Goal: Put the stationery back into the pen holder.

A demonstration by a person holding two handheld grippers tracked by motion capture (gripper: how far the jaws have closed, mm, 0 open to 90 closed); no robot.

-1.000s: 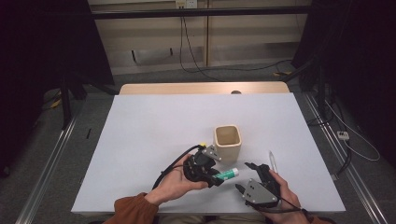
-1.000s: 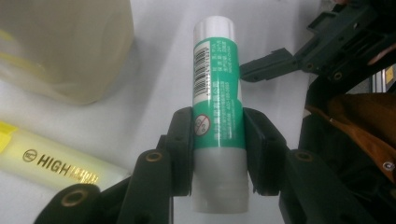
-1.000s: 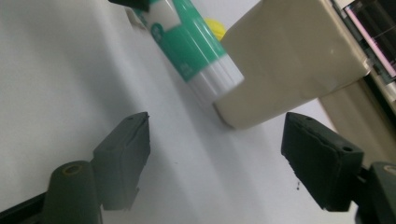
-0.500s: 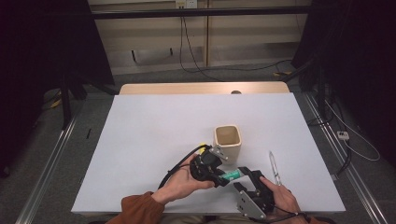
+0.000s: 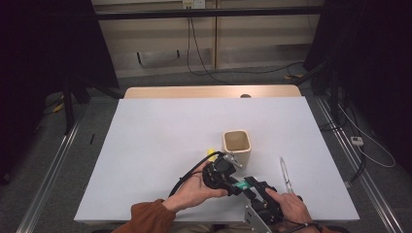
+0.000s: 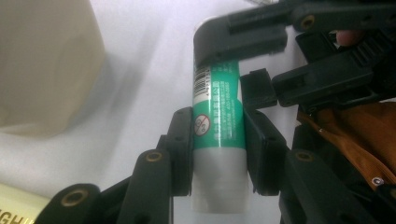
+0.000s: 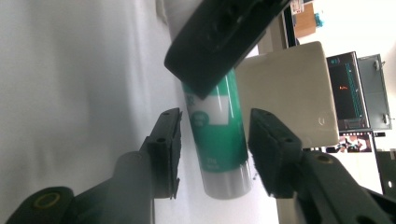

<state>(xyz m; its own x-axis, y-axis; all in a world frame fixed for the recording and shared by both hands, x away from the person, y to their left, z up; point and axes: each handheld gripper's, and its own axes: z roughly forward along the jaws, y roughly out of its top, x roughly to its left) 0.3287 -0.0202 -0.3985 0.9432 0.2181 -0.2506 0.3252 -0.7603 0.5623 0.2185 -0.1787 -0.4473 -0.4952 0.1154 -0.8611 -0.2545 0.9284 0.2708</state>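
The green-and-white plastic glue stick [image 6: 218,140] hung just above the white desk [image 5: 160,145], near its front edge and just in front of the square beige pen cup [image 5: 236,145]. My left tool [image 5: 228,180] pinched the stick's body, both black pads pressed flat against its green label. My right tool [image 7: 212,149] faced it from the other end; its jaws had just been closing, with the stick's free end between them, yet a gap showed on each side and the pads did not touch it. In the left gripper view the right tool's jaws reached around the far end of the stick. My rust-brown sleeve [image 5: 145,213] lay at the desk's front edge. A slim clear pen [image 5: 284,174] lay on the desk to the right of the cup, and something yellow [image 5: 211,152] showed just left of it.
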